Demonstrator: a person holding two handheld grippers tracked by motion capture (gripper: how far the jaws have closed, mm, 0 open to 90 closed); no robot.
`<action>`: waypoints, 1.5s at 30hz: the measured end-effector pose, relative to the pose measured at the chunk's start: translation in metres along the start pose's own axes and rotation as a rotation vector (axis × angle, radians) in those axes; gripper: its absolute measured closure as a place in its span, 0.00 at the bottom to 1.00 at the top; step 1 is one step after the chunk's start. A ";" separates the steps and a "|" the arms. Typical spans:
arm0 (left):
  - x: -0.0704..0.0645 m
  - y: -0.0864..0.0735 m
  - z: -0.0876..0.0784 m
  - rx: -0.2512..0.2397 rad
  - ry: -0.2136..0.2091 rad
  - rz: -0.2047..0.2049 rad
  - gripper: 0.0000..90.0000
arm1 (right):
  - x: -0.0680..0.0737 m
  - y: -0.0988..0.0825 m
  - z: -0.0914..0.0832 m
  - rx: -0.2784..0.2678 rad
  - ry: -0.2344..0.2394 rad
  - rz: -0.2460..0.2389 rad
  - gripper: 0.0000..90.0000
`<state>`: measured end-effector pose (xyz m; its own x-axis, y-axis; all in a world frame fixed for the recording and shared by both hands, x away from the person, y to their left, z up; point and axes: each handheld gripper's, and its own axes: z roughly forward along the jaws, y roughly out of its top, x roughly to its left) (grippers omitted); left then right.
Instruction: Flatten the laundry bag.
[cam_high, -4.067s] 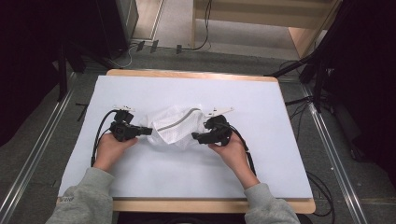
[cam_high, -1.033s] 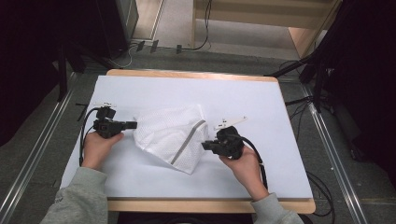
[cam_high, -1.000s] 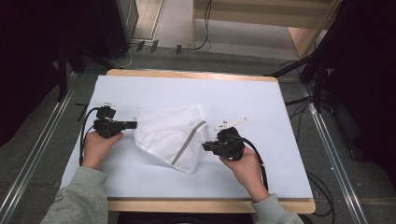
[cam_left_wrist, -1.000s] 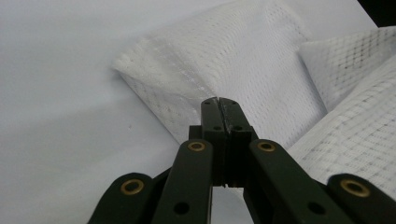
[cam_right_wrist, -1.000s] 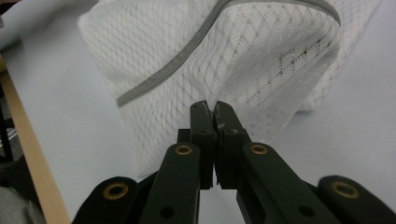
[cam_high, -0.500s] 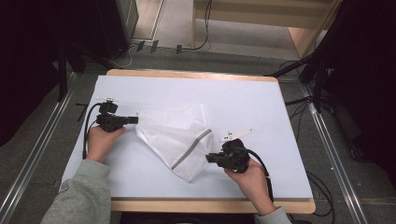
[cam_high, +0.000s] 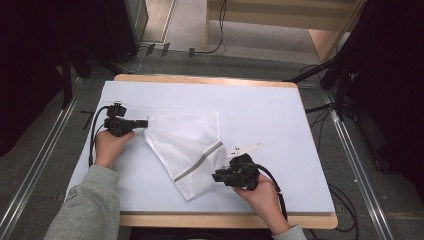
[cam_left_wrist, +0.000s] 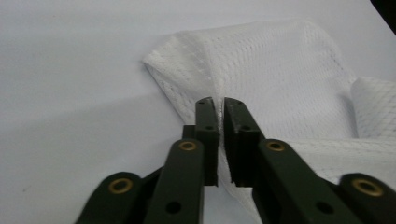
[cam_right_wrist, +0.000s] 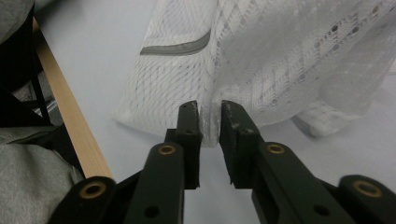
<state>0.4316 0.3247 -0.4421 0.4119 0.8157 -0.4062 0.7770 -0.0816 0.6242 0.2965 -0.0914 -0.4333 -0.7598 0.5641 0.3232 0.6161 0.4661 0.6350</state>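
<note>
I'd stretched the mesh bag (cam_high: 187, 145) out across the bench (cam_high: 280, 115); both the left gripper (cam_high: 142, 123) and right gripper (cam_high: 218, 176) had just been opening, mesh loose between narrow jaws — spreading seemed finished.

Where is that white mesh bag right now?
In the high view the white mesh bag lies mid-table on the white sheet, between the left gripper and the right gripper.

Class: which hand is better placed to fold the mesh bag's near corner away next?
Probably right: the right tongs sit by the mesh bag's near corner, the left tongs at its far-left corner. Both have just been opening, mesh between their jaws.
</note>
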 end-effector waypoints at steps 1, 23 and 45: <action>-0.001 0.000 -0.001 -0.003 -0.002 -0.002 0.90 | -0.002 0.000 -0.003 -0.011 0.000 -0.003 0.80; -0.062 -0.026 -0.028 0.025 -0.011 0.139 0.59 | -0.054 0.006 -0.032 -0.121 -0.132 0.031 0.70; -0.086 -0.077 -0.024 0.092 -0.004 0.147 0.54 | -0.084 0.032 -0.012 -0.134 -0.174 0.022 0.69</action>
<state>0.3245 0.2743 -0.4394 0.5260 0.7888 -0.3178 0.7485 -0.2520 0.6133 0.3777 -0.1318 -0.4318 -0.6918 0.6879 0.2193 0.5906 0.3643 0.7201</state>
